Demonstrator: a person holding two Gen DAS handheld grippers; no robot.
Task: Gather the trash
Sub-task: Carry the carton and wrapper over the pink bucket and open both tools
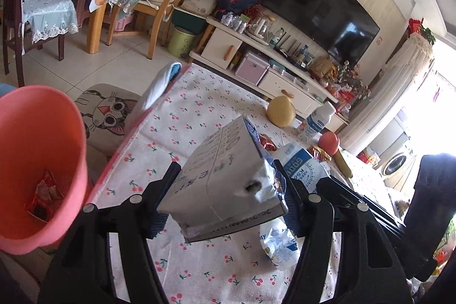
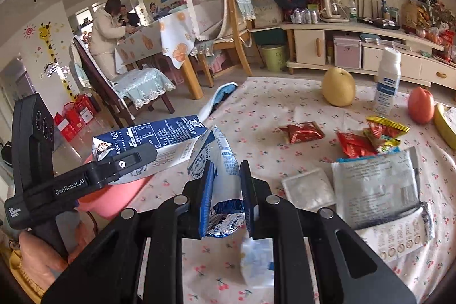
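A blue-and-white milk carton [image 1: 228,175], crumpled at one end, is clamped lengthwise off the table, tilted, near the pink bin [image 1: 37,155], which has a red wrapper [image 1: 42,195] at its bottom. A squashed blue-and-white pouch [image 2: 221,175] is pinched upright. On the cherry-print cloth lie red snack wrappers [image 2: 302,131], a yellow-and-red wrapper [image 2: 384,130], a silver foil packet [image 2: 376,187] and a small white sachet [image 2: 307,188].

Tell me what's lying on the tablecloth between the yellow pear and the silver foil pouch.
In the right wrist view, a red snack wrapper lies on the cloth between the pear and the silver foil pouch; other red and yellow wrappers sit just right of that line.
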